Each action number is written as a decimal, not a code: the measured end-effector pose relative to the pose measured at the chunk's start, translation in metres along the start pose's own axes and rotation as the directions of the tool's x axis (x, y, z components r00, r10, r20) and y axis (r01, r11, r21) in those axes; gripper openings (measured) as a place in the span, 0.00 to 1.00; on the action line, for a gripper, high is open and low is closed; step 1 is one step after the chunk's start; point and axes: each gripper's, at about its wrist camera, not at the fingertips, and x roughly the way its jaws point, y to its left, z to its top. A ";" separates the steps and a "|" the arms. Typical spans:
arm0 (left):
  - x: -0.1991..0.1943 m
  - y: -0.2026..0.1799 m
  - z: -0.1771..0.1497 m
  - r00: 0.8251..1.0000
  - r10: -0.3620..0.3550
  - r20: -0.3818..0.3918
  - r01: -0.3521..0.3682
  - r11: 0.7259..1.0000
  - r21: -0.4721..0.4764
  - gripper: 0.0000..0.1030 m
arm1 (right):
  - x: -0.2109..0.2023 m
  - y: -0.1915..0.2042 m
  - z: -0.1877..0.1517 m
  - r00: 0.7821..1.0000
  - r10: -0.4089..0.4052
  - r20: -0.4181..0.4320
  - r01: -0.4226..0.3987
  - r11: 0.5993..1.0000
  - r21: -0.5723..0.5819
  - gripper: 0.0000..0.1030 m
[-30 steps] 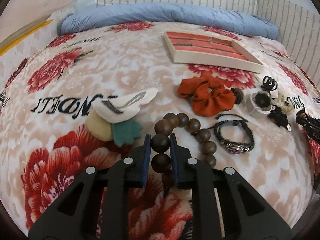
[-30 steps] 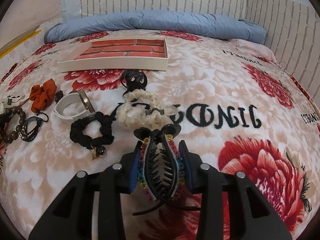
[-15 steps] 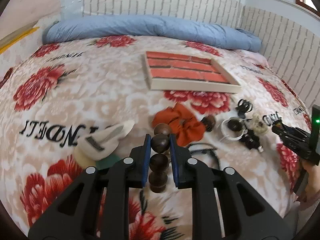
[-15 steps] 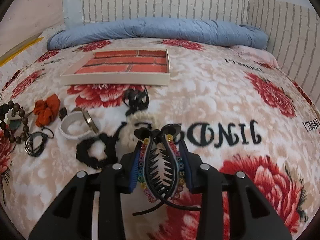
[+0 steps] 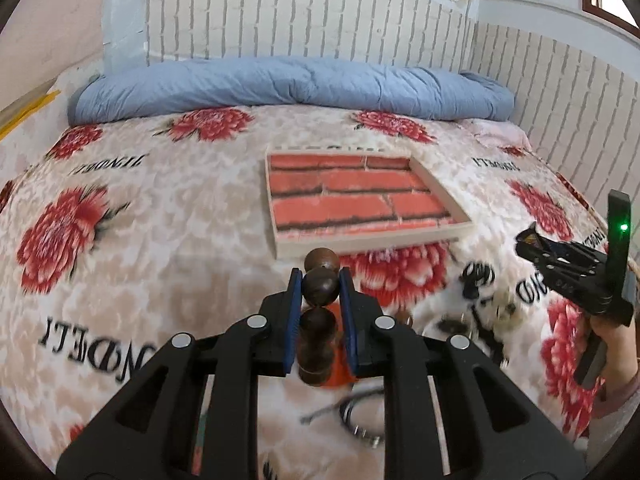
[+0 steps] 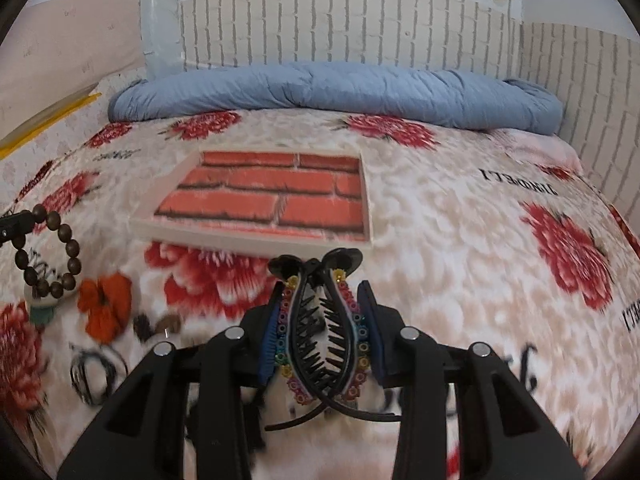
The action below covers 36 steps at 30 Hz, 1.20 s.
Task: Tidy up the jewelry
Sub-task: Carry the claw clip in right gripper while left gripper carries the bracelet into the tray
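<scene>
My left gripper is shut on a brown wooden bead bracelet and holds it in the air; the bracelet hangs as a loop in the right wrist view. My right gripper is shut on a black banana hair clip with coloured beads, lifted above the bed. The shallow tray with a red brick-pattern floor lies ahead of both grippers; it also shows in the right wrist view. The right gripper appears at the right edge of the left wrist view.
On the floral bedspread lie an orange scrunchie, a black cord bracelet, a dark watch and small black and white hair pieces. A rolled blue quilt lies along the brick-pattern headboard wall.
Both grippers have risen and moved forward toward the tray with their items. The bracelet left the bed and now hangs from the left gripper.
</scene>
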 end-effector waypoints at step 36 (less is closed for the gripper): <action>0.335 -0.005 0.150 0.945 0.169 -0.281 -0.170 0.985 0.019 0.17 | 0.314 -0.007 0.157 0.939 -0.073 -0.336 0.096 0.994 0.055 0.36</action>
